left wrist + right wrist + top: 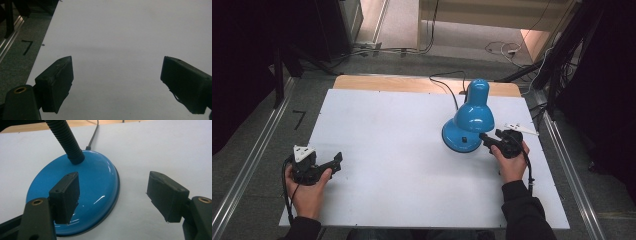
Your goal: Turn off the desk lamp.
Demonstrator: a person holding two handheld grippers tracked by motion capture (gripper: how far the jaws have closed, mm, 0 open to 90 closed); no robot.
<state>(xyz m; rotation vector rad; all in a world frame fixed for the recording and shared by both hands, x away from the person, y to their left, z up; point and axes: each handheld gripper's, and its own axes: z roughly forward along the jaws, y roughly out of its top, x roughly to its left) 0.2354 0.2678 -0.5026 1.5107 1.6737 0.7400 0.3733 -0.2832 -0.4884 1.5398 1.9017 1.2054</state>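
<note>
A blue desk lamp stands on the right half of the white board. Its shade hangs over the round blue base. A black ribbed neck rises from the base, and a grey cord leaves its back. My right gripper is open at the base's right rim. In the right gripper view, one jaw hovers over the blue base and the other over the board, holding nothing. My left gripper rests open at the board's near left, with bare board between its jaws.
The board lies on a wooden table with metal rails along both sides. A black "7" mark is on the floor to the left. The lamp's cord runs off the back edge towards cables on the floor.
</note>
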